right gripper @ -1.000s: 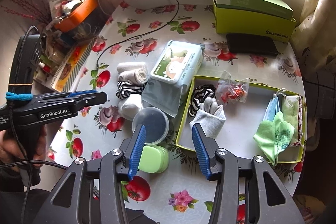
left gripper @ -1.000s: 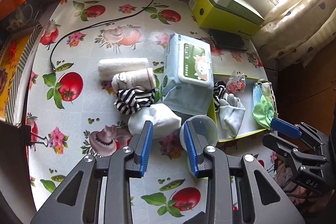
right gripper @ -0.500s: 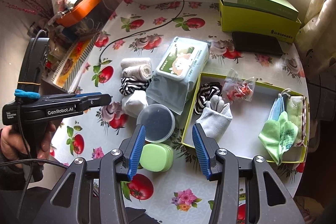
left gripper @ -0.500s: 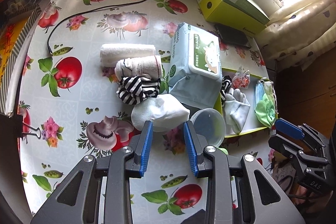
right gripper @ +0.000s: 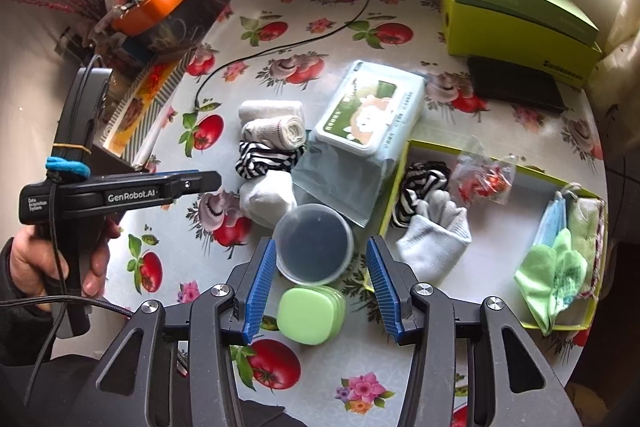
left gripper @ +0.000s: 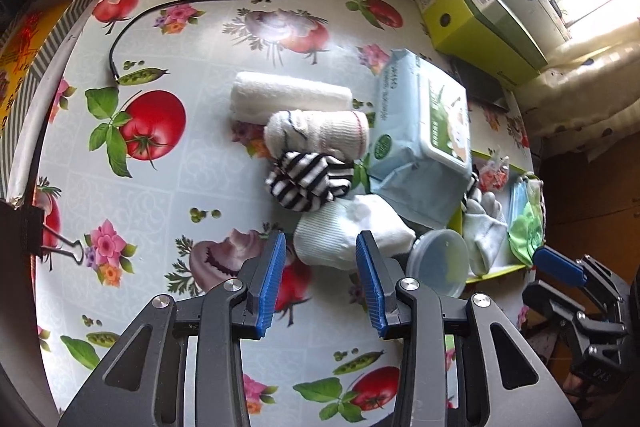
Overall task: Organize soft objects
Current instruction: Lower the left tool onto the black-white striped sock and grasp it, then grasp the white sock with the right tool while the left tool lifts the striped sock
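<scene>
A white sock bundle (left gripper: 346, 229) (right gripper: 267, 199) lies on the fruit-print tablecloth. Behind it sit a black-and-white striped sock (left gripper: 308, 181) (right gripper: 266, 161), a beige rolled sock (left gripper: 316, 135) (right gripper: 276, 133) and a white rolled towel (left gripper: 290, 97) (right gripper: 270, 107). My left gripper (left gripper: 320, 253) hovers just in front of the white bundle, its jaws opening and nothing between them. My right gripper (right gripper: 322, 251) stands open above a clear round lid (right gripper: 314, 245) and a green case (right gripper: 312, 315). The yellow-green tray (right gripper: 560, 187) holds a striped sock (right gripper: 422, 183), a white sock (right gripper: 436, 239) and green cloths (right gripper: 556, 275).
A wet-wipes pack (left gripper: 426, 143) (right gripper: 370, 111) lies beside the sock row. A yellow-green box (right gripper: 516, 15) and a black slab (right gripper: 516, 89) stand at the back. A black cable (left gripper: 200, 3) crosses the table. Clutter with an orange bowl (right gripper: 160, 1) sits at the far left.
My left gripper has come down and nearer to the white sock bundle, and its jaws stand wider. My right gripper has shifted slightly over the round lid, with its opening unchanged.
</scene>
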`<action>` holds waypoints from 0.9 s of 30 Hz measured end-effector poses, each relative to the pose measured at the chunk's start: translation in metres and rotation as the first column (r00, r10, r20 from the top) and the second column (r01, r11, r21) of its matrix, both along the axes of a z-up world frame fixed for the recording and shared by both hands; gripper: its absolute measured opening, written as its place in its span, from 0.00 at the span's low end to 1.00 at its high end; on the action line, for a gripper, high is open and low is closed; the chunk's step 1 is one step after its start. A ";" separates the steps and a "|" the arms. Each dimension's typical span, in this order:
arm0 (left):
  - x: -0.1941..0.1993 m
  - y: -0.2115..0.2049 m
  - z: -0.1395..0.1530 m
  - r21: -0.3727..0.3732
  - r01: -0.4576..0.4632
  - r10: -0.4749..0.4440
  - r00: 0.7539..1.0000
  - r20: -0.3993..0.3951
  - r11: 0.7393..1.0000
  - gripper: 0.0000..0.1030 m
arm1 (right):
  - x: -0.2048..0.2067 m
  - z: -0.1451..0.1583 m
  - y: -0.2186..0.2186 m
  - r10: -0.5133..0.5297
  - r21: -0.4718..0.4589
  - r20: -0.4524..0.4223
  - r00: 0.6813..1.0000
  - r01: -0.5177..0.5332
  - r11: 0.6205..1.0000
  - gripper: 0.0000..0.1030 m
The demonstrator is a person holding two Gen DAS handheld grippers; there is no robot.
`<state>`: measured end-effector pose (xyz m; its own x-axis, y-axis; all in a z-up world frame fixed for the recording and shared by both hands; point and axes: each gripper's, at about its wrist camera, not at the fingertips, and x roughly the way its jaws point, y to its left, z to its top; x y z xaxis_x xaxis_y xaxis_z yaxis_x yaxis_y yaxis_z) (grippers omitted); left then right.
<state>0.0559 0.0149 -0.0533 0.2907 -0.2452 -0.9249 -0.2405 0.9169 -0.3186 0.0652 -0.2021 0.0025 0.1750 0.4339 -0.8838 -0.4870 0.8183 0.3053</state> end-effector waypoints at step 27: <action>0.041 0.022 -0.046 -0.011 0.000 0.000 1.000 -0.013 1.000 0.06 | 0.028 -0.035 0.076 0.178 -0.062 -0.078 0.981 -0.183 0.981 0.45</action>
<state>0.0972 0.0372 -0.0994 0.2788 -0.2558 -0.9257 -0.2445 0.9132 -0.3260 0.0930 -0.1259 -0.0329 0.0348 0.3904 -0.9200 -0.6073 0.7393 0.2908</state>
